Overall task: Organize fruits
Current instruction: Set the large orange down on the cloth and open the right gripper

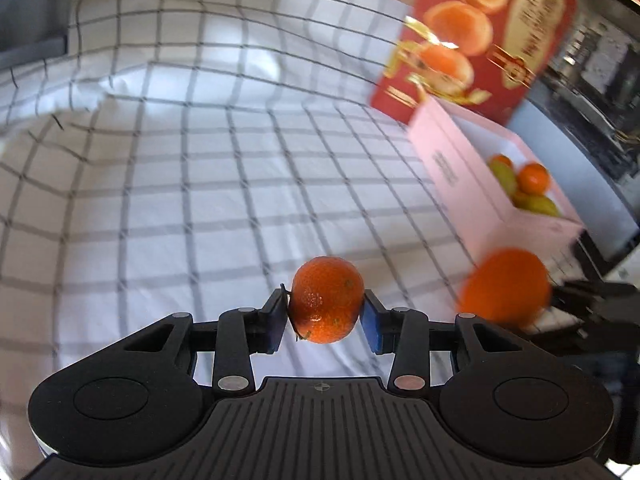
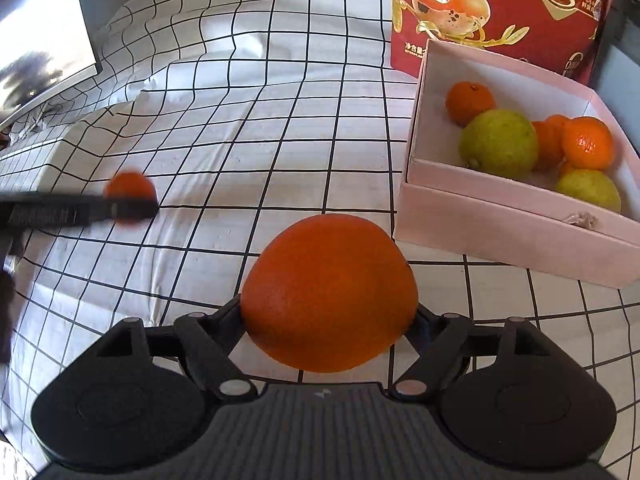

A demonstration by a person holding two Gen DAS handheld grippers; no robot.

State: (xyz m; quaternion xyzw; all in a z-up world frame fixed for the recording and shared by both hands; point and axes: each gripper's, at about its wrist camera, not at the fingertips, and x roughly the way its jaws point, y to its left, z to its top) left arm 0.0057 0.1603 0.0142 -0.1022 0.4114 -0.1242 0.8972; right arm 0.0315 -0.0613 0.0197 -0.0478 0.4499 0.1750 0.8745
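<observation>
Now each tool grips fruit, the right tool (image 2: 330,312) with its big round orange (image 2: 330,292) nearer the open pink cardboard box (image 2: 516,220), the left tool (image 1: 326,314) pinching a small mandarin (image 1: 327,304).

A surface covered by a white cloth (image 2: 280,128) printed with a dark grid is seen in both views; the cloth is rumpled into folds toward the far left. A pink box (image 2: 516,220) is set directly on it at the right, and 1 red carton (image 2: 520,20) printed with orange rounds is stood upright just behind the box, at the far edge.
</observation>
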